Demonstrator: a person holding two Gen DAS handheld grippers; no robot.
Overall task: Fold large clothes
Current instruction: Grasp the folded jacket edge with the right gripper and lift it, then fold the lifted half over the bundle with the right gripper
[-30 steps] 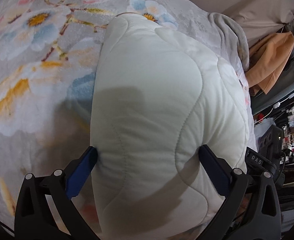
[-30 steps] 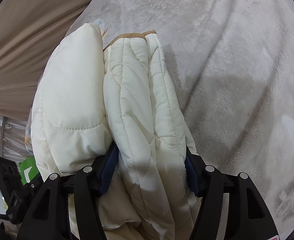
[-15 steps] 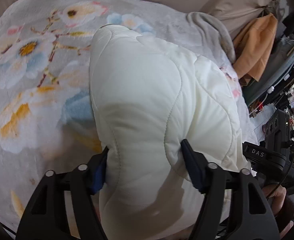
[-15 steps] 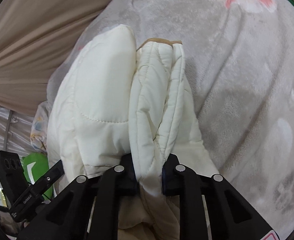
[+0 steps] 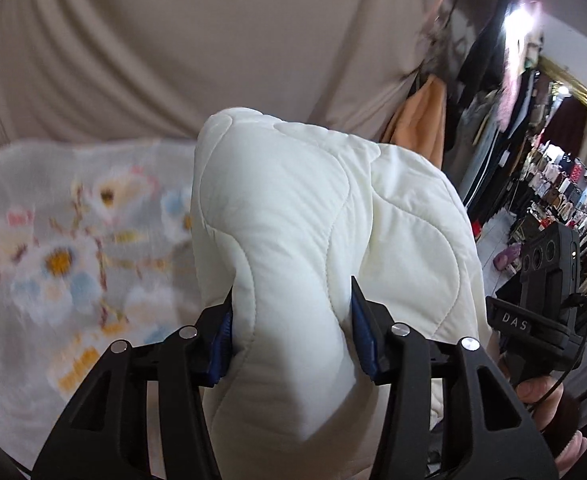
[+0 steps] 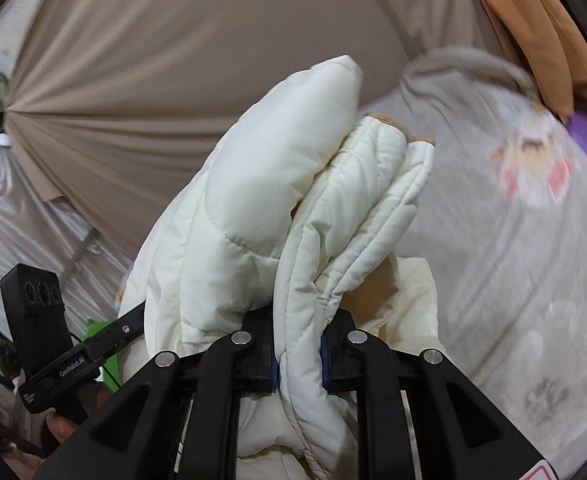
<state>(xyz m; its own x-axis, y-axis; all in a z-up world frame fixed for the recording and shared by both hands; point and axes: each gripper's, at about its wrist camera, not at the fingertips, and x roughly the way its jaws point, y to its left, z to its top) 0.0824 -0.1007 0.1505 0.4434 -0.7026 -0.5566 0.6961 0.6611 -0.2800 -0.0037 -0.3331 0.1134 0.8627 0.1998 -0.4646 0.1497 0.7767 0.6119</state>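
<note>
White quilted coat (image 5: 293, 220) in left hand-held gripper (image 5: 291, 336)

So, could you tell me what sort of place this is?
Probably a clothing shop or market stall: hanging garments and packed racks of goods at the right, a draped beige curtain behind.

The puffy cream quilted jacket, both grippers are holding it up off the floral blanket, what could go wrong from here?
1. The left gripper, whose jaws have just been closing, pinches one thick puffy fold of the cream quilted jacket; slick padding could squirt out.
2. The right gripper clamps a narrow bunch of stacked layers; one layer may slip free and undo the fold.
3. Loose fabric hanging below could drag on the grey floral blanket.
</note>
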